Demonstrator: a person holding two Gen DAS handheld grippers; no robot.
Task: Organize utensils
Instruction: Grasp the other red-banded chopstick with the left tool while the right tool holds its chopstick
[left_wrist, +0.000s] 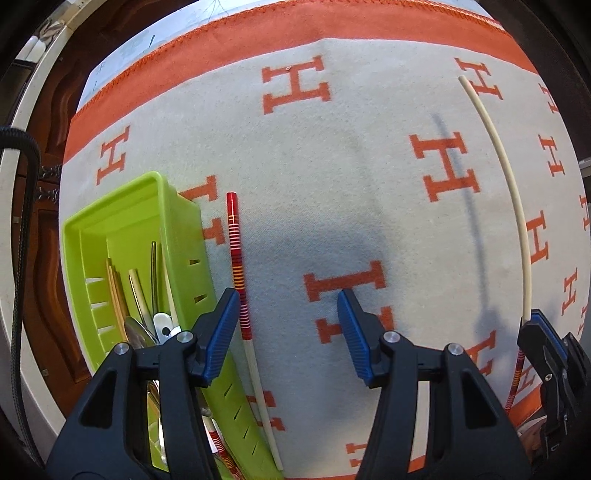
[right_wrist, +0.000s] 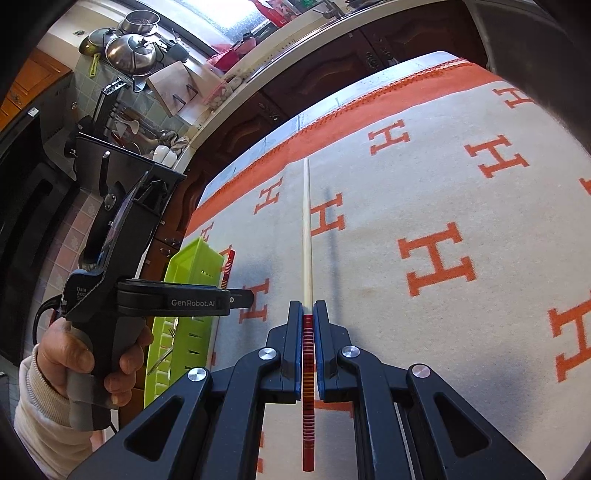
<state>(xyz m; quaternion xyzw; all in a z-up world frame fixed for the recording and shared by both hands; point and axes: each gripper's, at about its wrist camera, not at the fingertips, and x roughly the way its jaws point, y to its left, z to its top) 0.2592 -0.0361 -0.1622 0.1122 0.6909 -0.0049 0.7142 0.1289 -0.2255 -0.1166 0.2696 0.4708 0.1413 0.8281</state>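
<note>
My right gripper (right_wrist: 308, 325) is clamped on one chopstick (right_wrist: 307, 236) at its red-striped handle, cream tip pointing away over the H-patterned cloth (right_wrist: 461, 184), well to the right of the green tray (left_wrist: 177, 236). My left gripper (left_wrist: 288, 332) stands wide apart and holds nothing, just right of that tray. The second chopstick (left_wrist: 240, 273) lies on the cloth just beside the tray's right wall, and other utensils (left_wrist: 147, 306) rest inside the tray.

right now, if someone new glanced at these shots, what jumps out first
The right gripper is shut on a long cream chopstick with a red striped handle, held above the cream cloth with orange H letters. Its twin chopstick lies on the cloth beside the lime green plastic utensil tray, which already holds cutlery. The left gripper is open above that spot.
</note>
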